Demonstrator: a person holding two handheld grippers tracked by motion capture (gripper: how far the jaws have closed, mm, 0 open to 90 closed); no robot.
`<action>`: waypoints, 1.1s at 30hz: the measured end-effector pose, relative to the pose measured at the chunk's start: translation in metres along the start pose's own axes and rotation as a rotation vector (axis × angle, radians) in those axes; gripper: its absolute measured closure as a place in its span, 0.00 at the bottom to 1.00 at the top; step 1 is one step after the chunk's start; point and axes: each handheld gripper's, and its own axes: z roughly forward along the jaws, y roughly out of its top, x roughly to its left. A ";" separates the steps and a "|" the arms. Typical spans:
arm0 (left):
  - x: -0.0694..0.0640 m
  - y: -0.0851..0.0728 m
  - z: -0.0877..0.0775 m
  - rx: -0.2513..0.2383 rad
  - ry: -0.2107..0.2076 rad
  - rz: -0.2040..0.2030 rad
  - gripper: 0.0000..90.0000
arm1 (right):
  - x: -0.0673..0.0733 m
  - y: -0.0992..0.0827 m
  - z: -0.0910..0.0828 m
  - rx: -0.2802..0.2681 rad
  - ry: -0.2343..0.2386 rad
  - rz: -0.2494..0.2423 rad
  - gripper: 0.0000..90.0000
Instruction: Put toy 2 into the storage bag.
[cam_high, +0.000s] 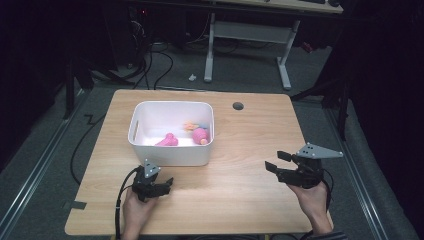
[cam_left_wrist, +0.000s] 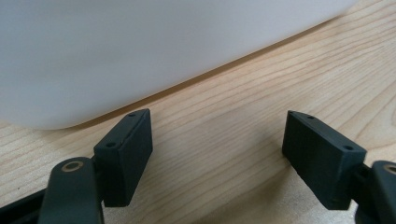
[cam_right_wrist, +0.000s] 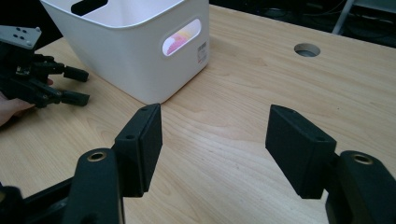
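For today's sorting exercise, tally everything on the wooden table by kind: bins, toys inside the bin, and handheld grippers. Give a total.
White plastic bin: 1
Pink soft toys in the bin: 2, one lying low, one with yellow parts
Handheld grippers: 2, left gripper and right gripper, both with nothing between the jaws
Total: 5

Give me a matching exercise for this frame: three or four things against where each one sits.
Things:
1. white bin
2. pink toys
3. left gripper
4. round hole

Places:
A. inside the bin
B. far side of the table, right of the bin
C. near edge, just in front of the bin
D. left half of the tabletop

Pairs: 1-D, 2-A, 3-C, 4-B
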 end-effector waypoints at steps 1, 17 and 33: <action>0.000 0.000 0.000 0.000 0.000 0.000 0.28 | 0.000 -0.002 0.001 -0.003 0.003 0.010 0.41; 0.000 0.000 0.000 -0.001 -0.001 0.000 0.27 | 0.002 -0.024 0.026 0.015 0.014 0.051 0.42; 0.000 0.000 0.000 -0.001 0.000 0.000 0.27 | 0.006 -0.046 0.056 0.060 0.033 0.090 0.42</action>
